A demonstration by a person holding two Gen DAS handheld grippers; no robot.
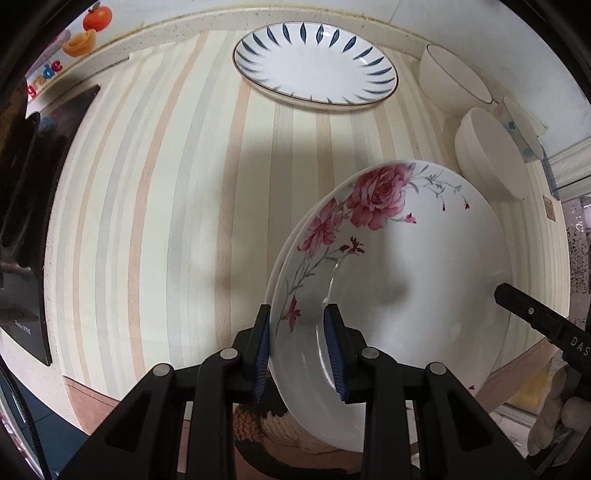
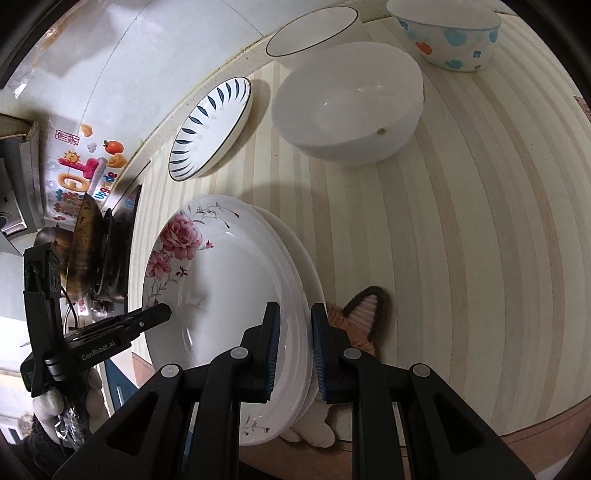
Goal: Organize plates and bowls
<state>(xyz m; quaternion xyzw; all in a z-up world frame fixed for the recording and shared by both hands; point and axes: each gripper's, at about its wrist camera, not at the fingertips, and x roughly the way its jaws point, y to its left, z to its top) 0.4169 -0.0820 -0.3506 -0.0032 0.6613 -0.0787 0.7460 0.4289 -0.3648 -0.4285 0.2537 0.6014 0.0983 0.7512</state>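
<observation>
Both grippers, left gripper [image 1: 300, 354] and right gripper [image 2: 293, 354], grasp the floral plate stack [image 1: 399, 266] by opposite rims; next, lower it level onto the worktop [image 1: 166, 192].

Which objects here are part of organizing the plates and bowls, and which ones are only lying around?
Part of the job:
- stack of floral plates, gripped by left gripper and right gripper
- blue-leaf plate
- plain white bowl
- dark-rimmed white bowl
- heart-patterned bowl

Lying around:
- wok on the stove
- fruit sticker
- cat-shaped knitted mat
</observation>
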